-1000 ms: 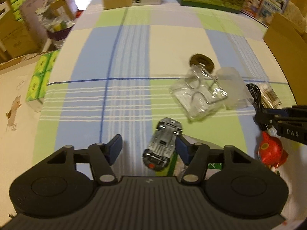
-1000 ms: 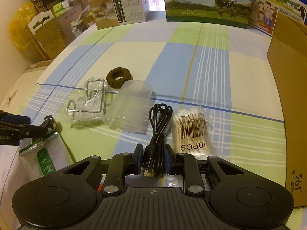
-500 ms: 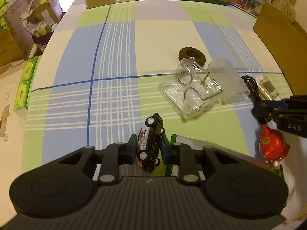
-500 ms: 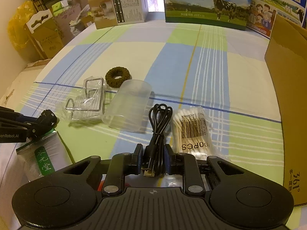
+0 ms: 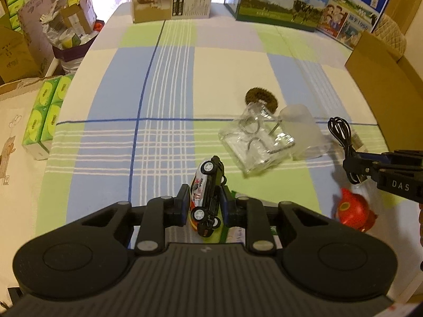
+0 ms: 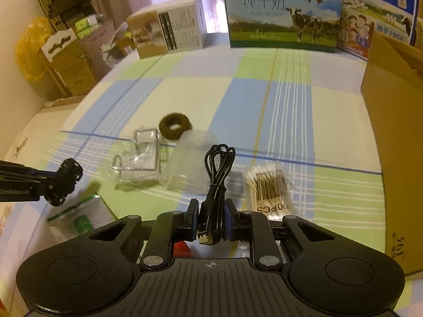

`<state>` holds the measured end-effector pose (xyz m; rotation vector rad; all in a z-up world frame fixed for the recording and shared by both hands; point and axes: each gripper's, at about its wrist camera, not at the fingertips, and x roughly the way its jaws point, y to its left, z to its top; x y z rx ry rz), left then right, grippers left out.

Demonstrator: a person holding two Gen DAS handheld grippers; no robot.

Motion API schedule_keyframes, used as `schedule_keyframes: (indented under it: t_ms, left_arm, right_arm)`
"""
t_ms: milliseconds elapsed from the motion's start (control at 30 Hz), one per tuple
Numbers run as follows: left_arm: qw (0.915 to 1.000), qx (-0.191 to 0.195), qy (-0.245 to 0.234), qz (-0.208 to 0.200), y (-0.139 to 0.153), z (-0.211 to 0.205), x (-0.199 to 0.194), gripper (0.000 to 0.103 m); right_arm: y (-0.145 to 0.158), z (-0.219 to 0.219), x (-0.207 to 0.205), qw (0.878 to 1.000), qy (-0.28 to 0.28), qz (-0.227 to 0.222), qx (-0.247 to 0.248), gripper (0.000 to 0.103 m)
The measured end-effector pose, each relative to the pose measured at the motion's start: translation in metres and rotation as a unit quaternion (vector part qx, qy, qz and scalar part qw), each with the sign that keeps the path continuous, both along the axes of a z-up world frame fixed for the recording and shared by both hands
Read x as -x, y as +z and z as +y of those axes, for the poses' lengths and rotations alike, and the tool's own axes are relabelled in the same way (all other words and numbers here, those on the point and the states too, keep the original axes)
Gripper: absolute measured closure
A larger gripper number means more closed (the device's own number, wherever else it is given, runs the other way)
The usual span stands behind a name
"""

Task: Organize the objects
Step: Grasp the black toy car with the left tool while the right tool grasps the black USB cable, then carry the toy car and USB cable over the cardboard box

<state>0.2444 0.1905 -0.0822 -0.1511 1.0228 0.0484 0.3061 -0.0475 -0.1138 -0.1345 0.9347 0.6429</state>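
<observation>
My left gripper [image 5: 205, 200] is shut on a small toy car [image 5: 207, 192], white and black with red trim, held on its side above the checked tablecloth [image 5: 158, 84]. My right gripper [image 6: 211, 215] is shut on a coiled black USB cable [image 6: 218, 174], lifted off the cloth. In the left wrist view the right gripper [image 5: 355, 165] shows at the right edge with the cable [image 5: 341, 134] hanging from it. In the right wrist view the toy car [image 6: 64, 182] appears at the left edge.
A clear glass jar with wire clasp [image 5: 257, 142], a frosted plastic cup [image 5: 304, 132] and a brown hair tie [image 5: 260, 97] lie mid-table. A cotton swab pack [image 6: 267, 185], a red toy [image 5: 354, 211] and a green packet [image 6: 79, 216] lie near. A cardboard box [image 6: 394, 132] stands right; cartons [image 6: 280, 13] line the back.
My left gripper closed on the toy car, turned it onto its side and lifted it. My right gripper rose with the cable in it.
</observation>
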Motion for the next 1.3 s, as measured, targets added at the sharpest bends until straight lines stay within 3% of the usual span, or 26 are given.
schedule_keyframes:
  t_ms: [567,1000,1300]
  left_arm:
    - [0.9958,0.020,-0.061,-0.065,0.057,-0.076,-0.010,0.083]
    - [0.9828,0.037,-0.142,-0.112,0.102,-0.203,-0.037,0.083]
    - [0.9726,0.041,-0.186,-0.133,0.122,-0.298,-0.066,0.083]
  right_arm:
    - [0.066,-0.065,0.025,0.998,-0.021,-0.025,-0.058,0.087]
    - [0.122,-0.169,0.023,0.992,-0.051,-0.074,-0.084,0.087]
    - [0.145,-0.250,-0.004,0.989,-0.083,-0.103,-0.069,0.087]
